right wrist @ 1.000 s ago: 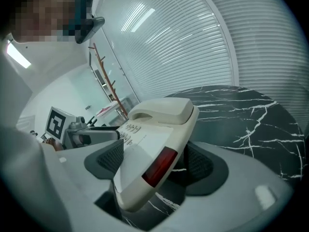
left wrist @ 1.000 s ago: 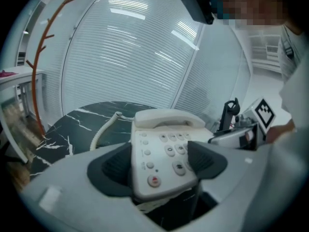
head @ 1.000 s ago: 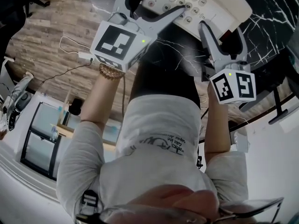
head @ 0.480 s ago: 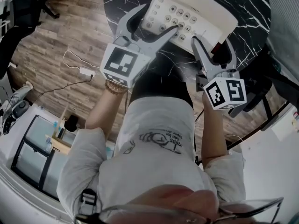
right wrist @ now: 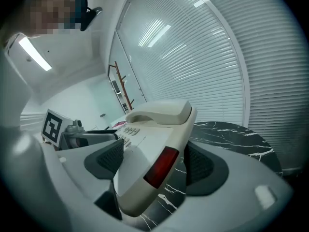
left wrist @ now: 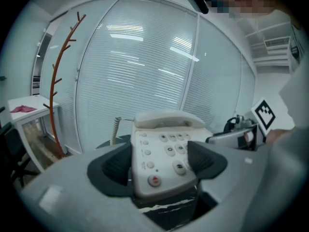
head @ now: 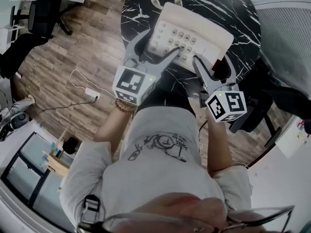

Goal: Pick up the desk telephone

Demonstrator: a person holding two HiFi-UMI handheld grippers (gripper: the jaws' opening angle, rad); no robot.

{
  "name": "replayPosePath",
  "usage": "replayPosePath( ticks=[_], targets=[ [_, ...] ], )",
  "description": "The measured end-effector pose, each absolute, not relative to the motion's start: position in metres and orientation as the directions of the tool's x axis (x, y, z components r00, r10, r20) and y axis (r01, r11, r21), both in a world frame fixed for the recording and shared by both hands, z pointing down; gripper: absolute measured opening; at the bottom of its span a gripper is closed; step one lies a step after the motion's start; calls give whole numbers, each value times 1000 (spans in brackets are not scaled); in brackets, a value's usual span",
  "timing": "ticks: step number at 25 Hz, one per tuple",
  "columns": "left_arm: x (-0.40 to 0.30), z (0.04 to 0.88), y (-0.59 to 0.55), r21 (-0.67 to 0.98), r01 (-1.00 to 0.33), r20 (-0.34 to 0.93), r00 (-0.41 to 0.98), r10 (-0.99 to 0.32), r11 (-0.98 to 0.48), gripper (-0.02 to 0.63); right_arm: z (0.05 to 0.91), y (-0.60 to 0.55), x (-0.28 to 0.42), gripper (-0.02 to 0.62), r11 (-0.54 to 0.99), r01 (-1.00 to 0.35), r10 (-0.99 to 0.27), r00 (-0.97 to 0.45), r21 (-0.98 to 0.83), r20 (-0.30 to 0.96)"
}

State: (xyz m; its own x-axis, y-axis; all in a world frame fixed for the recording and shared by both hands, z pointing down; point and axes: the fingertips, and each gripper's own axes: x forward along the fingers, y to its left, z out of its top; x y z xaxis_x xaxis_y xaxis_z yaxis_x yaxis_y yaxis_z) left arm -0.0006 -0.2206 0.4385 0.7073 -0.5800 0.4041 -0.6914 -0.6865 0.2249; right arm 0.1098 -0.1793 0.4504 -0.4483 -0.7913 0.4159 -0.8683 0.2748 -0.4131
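a: so, where does the desk telephone (head: 194,33) stand right now?

b: flat on the dark marbled surface (head: 238,6), as far as i can judge, with its near edge toward the person. the left hand-held gripper (head: 164,41) has its jaws spread wide around the near left corner, one pad by the side wall and the other over the front of the keypad. the right hand-held gripper (head: 215,61) straddles the near right corner just as wide, with the red window (right wrist: 161,166) sitting between its pads.

a: are they biting yet?

b: the pads sit close against the casing, but i see no squeeze i could swear to.

a: what worries you?

b: mostly that both holds are at one end. lift from there and the far end, which carries the handset (left wrist: 166,119), would likely sag and the body could pivot out of the pads (smooth plastic, angled corners, not much to bite on).

a: and the handset itself?

b: it only rests in its cradle, so any tilt could send it sliding off, dragging on the coiled cord (left wrist: 116,127). uneven rising of the two sides would twist the body too, and the left pad over the keypad may press keys.
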Motion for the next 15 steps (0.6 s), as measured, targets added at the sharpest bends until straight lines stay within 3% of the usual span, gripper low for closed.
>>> replayPosePath(
  ticks=[15],
  targets=[
    [10, 328, -184, 214, -715, 332, 694, -638, -666, 364, 337, -151, 124, 387, 305, -876, -830, -437, -375, 347]
  ],
)
